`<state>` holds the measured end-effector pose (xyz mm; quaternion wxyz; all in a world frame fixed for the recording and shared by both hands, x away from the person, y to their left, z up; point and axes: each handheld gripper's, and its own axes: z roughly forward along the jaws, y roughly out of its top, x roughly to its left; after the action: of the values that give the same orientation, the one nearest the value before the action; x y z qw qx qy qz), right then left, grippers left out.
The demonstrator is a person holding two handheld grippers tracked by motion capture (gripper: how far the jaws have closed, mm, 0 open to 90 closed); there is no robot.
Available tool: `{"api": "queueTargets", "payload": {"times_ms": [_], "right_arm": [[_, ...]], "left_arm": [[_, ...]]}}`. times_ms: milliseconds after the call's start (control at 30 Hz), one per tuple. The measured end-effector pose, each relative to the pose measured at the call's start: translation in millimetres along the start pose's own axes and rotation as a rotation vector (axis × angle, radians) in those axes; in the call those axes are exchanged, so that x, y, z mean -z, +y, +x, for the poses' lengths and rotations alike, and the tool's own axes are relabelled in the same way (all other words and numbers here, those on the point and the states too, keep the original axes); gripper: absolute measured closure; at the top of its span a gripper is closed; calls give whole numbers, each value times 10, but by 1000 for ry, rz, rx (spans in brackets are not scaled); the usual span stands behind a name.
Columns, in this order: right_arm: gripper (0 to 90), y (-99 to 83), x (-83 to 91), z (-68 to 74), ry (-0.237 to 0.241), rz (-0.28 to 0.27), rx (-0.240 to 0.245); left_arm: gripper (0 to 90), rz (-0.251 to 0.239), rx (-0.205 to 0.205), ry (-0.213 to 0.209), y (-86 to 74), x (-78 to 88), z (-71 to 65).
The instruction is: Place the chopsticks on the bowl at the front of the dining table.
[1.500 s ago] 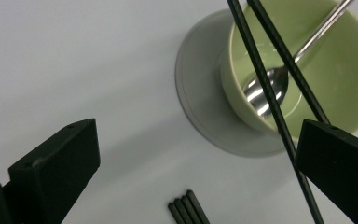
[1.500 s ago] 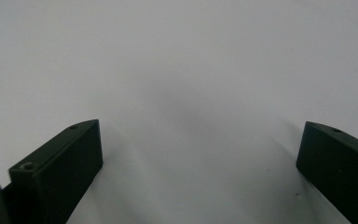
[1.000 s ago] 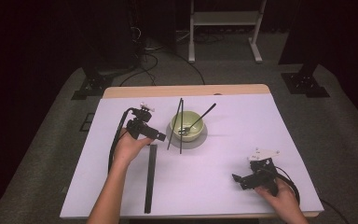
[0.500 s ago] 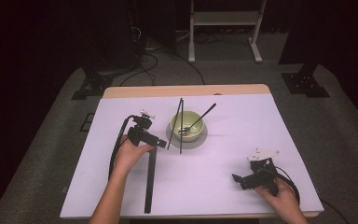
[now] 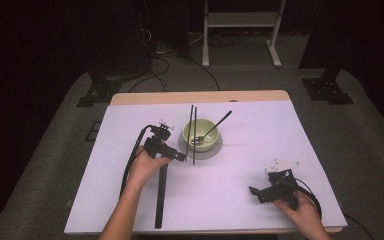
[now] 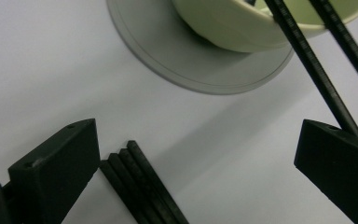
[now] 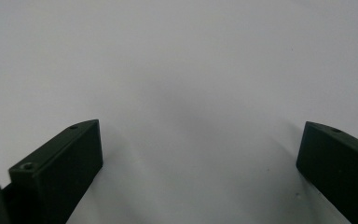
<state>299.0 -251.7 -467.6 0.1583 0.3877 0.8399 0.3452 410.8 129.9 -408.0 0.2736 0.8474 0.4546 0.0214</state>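
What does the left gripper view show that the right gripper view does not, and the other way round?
The left gripper view shows the pale green bowl on its round grey saucer, two long black rods leaning over the bowl's rim, and a bundle of flat black sticks lying on the table between the open jaws. The right gripper view adds nothing of its own: the open jaws of the right gripper stand over bare surface. Both share the white table cover and a wide-open pair of black jaws, as on the left gripper.
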Motion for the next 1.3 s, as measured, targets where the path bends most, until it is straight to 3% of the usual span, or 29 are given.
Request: {"api": "queueTargets", "payload": {"times_ms": [500,633,767,933,1300], "right_arm": [[0,0,0,0,0,-1,0],[0,0,0,0,0,0,1],[0,0,0,1,0,-1,-1],[0,0,0,1,0,-1,-2],[0,0,-1,0,0,-1,-1]], "left_arm": [[0,15,-36,-12,40,-40,-107],[0,9,-32,-11,42,50,-76],[0,-35,-20,-10,102,190,-54],[0,-55,-22,2,287,245,-43],[0,-85,14,17,892,237,97]]}}
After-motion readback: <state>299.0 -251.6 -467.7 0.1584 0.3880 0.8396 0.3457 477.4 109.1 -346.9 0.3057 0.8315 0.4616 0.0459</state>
